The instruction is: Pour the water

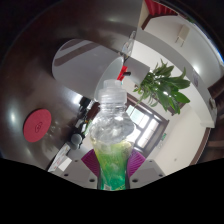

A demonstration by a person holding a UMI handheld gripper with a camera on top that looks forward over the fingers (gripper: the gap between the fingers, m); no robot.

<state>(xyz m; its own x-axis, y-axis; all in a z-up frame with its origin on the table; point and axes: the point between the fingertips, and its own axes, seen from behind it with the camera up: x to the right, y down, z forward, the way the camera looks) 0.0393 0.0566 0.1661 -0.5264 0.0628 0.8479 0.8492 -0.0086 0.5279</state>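
**Bottle in tool, lifted, pre-pour**

We note the clear water bottle (110,140) standing upright just ahead of the camera, green label low, white cap apparently on. Its base drops out of view where the tool's fingers would be, so we cannot tell their state. Beyond it: a potted plant (163,86) and windows (150,128). No receiving vessel is visible; we judge one must be found next, then the bottle tilted.

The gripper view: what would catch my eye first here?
First, the clear plastic bottle with a white cap and green label, standing upright and close in the middle of the view. Behind it to one side is a leafy green plant, and on the other side a red round object against a dark surface. The jaws themselves don't show.
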